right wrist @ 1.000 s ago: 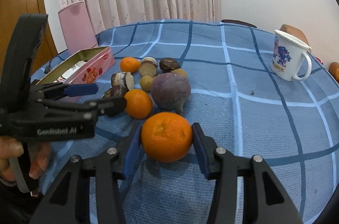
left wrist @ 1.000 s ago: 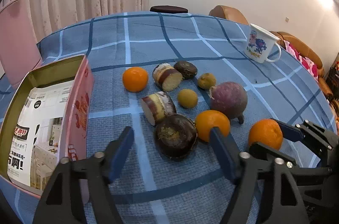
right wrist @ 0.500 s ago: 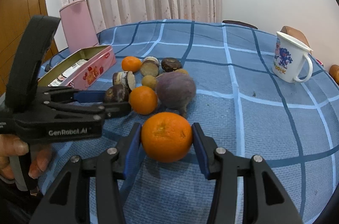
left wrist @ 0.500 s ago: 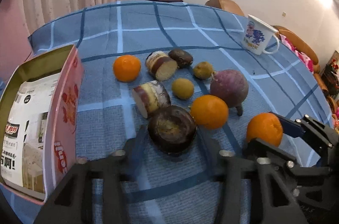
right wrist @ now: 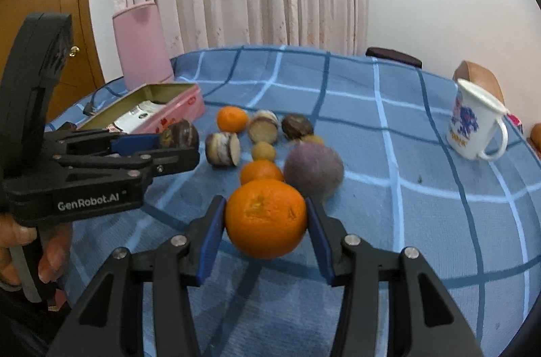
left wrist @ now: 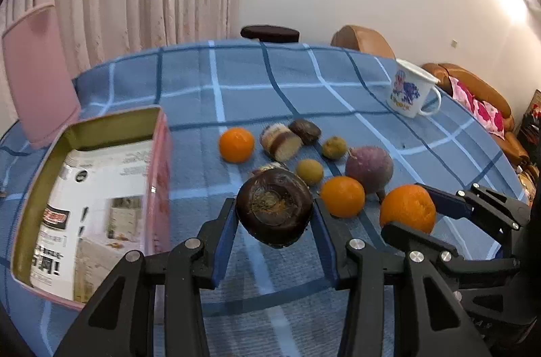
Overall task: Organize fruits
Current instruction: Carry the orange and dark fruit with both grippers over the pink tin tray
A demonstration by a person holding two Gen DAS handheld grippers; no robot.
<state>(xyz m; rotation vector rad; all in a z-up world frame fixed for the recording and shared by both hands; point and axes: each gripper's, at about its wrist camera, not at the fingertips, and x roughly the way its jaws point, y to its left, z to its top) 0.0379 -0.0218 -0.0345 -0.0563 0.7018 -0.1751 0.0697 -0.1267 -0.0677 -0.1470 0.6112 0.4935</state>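
Note:
My left gripper (left wrist: 274,220) is shut on a dark brown round fruit (left wrist: 274,208) and holds it just above the blue checked cloth, right of the open pink tin box (left wrist: 159,150). In the right wrist view the same left gripper (right wrist: 175,144) carries that dark fruit (right wrist: 181,133) in front of the box (right wrist: 184,105). Closed around a large orange (right wrist: 266,218), my right gripper (right wrist: 265,215) stays low over the cloth. From the left wrist view, the right gripper (left wrist: 410,211) and its orange (left wrist: 407,206) appear at the right.
On the cloth lie two more oranges (left wrist: 236,144) (left wrist: 342,196), a purple round root (left wrist: 369,164), two small yellowish fruits (left wrist: 309,171), cut brown-skinned pieces (left wrist: 280,139) and a dark piece (left wrist: 305,131). A white mug (left wrist: 410,93) stands far right. A pink chair (left wrist: 37,79) is behind the box.
My left gripper closed on the dark brown fruit and lifted it off the cloth, drifting toward the tin box. The right gripper kept its hold on the orange and barely moved.

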